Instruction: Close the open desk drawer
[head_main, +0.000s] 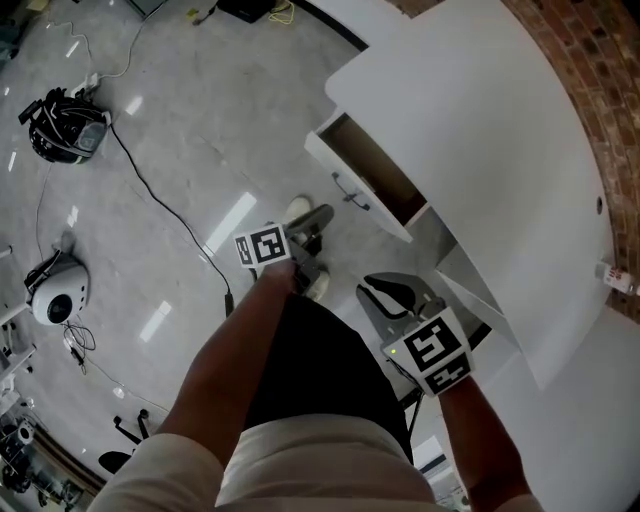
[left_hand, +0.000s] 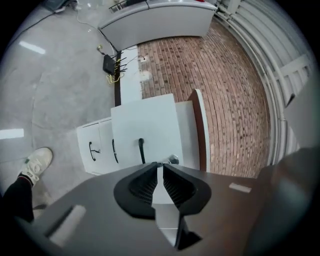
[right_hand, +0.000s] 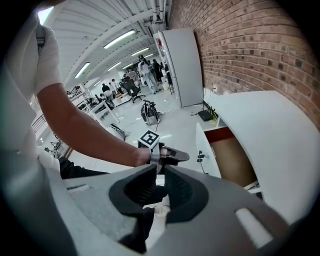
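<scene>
A white desk (head_main: 480, 150) stands against a brick wall, and its open drawer (head_main: 372, 165) sticks out with a brown inside. The drawer front carries a dark handle (head_main: 350, 190). My left gripper (head_main: 312, 222) is shut and empty, held a little short of the drawer front, on the floor side. In the left gripper view the drawer front (left_hand: 145, 127) and its handle (left_hand: 141, 150) lie just beyond the closed tips (left_hand: 160, 165). My right gripper (head_main: 400, 296) is shut and empty, nearer my body. The right gripper view shows the drawer (right_hand: 230, 157) and the left gripper (right_hand: 169, 156).
Two closed cabinet fronts with handles (left_hand: 92, 150) sit left of the drawer. My shoe (head_main: 298, 212) is on the floor below the left gripper. Cables, a black headset (head_main: 62, 125) and a white device (head_main: 55, 290) lie on the grey floor to the left. A power strip (left_hand: 109, 64) rests by the wall.
</scene>
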